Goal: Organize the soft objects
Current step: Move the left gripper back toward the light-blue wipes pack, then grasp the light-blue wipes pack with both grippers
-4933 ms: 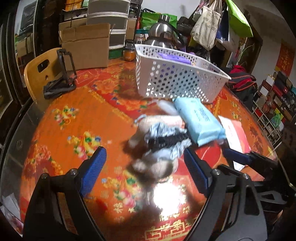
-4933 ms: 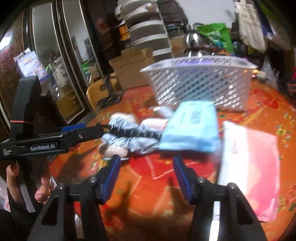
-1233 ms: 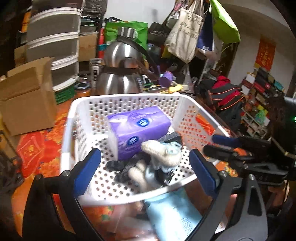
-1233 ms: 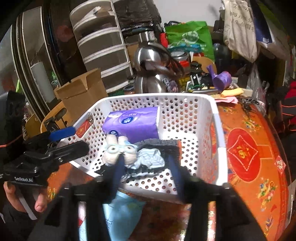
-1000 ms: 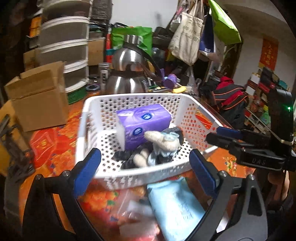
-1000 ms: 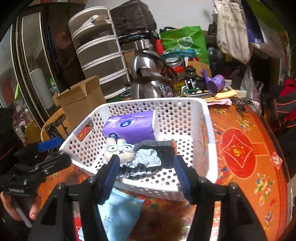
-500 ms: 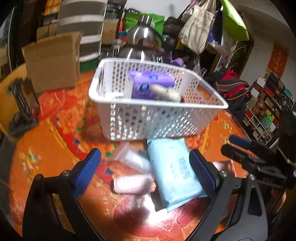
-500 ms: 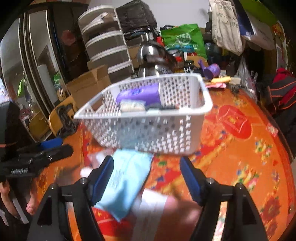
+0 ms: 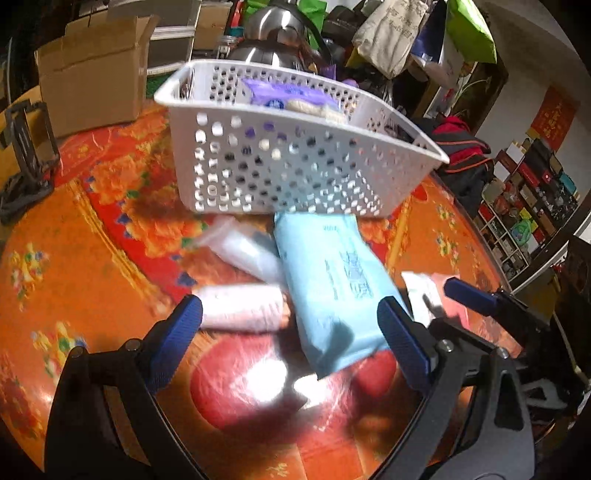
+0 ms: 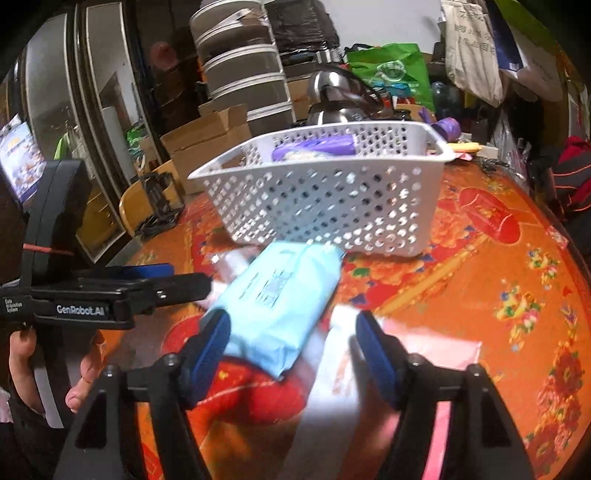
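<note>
A light blue soft pack (image 9: 332, 280) lies on the orange table in front of a white perforated basket (image 9: 295, 173); it also shows in the right wrist view (image 10: 280, 299). The basket (image 10: 332, 206) holds a purple tissue pack (image 9: 280, 94) and a plush toy (image 9: 314, 107). A pale pink roll (image 9: 240, 306) and a clear bag (image 9: 240, 247) lie left of the blue pack. A pink and white pack (image 10: 424, 354) lies to its right. My left gripper (image 9: 288, 339) is open, just above the blue pack's near end. My right gripper (image 10: 291, 347) is open, over the blue and pink packs.
A cardboard box (image 9: 92, 70), a steel kettle (image 9: 273, 33) and stacked drawers (image 10: 240, 74) stand behind the basket. A black stand (image 9: 26, 155) sits at the table's left edge. Bags hang at the back right.
Both grippers have drawn back from over the basket and come down toward the table. The plush toy stays in the basket. The blue pack now lies between both sets of fingers.
</note>
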A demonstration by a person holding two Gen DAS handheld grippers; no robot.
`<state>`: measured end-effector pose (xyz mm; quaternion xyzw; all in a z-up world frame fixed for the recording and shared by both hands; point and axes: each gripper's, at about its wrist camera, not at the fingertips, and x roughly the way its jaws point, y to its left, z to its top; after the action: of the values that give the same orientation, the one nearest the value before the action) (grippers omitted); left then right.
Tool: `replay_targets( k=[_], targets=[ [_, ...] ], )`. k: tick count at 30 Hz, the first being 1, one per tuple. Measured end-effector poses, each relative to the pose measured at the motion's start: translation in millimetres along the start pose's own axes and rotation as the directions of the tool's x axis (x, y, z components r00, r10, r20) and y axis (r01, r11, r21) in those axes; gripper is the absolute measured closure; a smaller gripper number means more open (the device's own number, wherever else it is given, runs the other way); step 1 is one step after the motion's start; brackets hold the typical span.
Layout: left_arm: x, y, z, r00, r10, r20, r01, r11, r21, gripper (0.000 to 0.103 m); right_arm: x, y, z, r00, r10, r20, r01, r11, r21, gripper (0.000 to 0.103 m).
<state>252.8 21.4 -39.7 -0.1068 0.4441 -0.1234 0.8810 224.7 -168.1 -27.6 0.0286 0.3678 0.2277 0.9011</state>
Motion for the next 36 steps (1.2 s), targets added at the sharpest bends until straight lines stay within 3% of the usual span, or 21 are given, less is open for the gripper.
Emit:
replay_targets(
  k=[1, 3, 7, 14, 18, 23, 30, 36],
  targets=[
    [1, 0, -3, 1.0, -0.004, -0.001, 0.004, 1.0, -0.001, 0.018, 2, 2, -4, 1.0, 0.012, -0.006, -0.012, 1.0, -0.003, 0.05],
    [5, 0, -8, 1.0, -0.015, -0.023, 0.015, 1.0, -0.008, 0.027, 4, 4, -7, 0.999, 0.031, -0.013, -0.031, 1.0, -0.001, 0.06],
    [14, 0, -16, 0.998, -0.043, -0.048, 0.043, 0.999, -0.002, 0.034, 15, 9, -13, 0.998, 0.05, -0.04, -0.051, 0.999, -0.02, 0.061],
    [24, 4, -17, 0.99, -0.131, -0.059, 0.132, 0.991, 0.007, 0.034, 31, 3, -13, 0.995, 0.064, -0.082, -0.065, 0.998, -0.008, 0.061],
    [25, 2, -14, 0.989, -0.138, -0.049, 0.139, 0.99, 0.015, 0.034, 34, 1, -12, 0.993, 0.077, -0.087, -0.078, 0.997, -0.009, 0.061],
    [26, -7, -16, 0.985, -0.162, -0.061, 0.164, 0.986, 0.023, 0.056, 36, 2, -13, 0.993, 0.074, -0.093, -0.076, 0.997, -0.022, 0.062],
    [27, -17, -20, 0.992, -0.116, -0.044, 0.118, 0.991, 0.068, 0.068, 37, 3, -13, 0.993, 0.062, -0.098, -0.066, 0.997, -0.037, 0.069],
    [25, -17, -25, 0.99, -0.133, -0.041, 0.136, 0.988, 0.071, 0.075, 37, 4, -13, 0.994, 0.055, -0.092, -0.06, 0.997, -0.05, 0.079]
  ],
)
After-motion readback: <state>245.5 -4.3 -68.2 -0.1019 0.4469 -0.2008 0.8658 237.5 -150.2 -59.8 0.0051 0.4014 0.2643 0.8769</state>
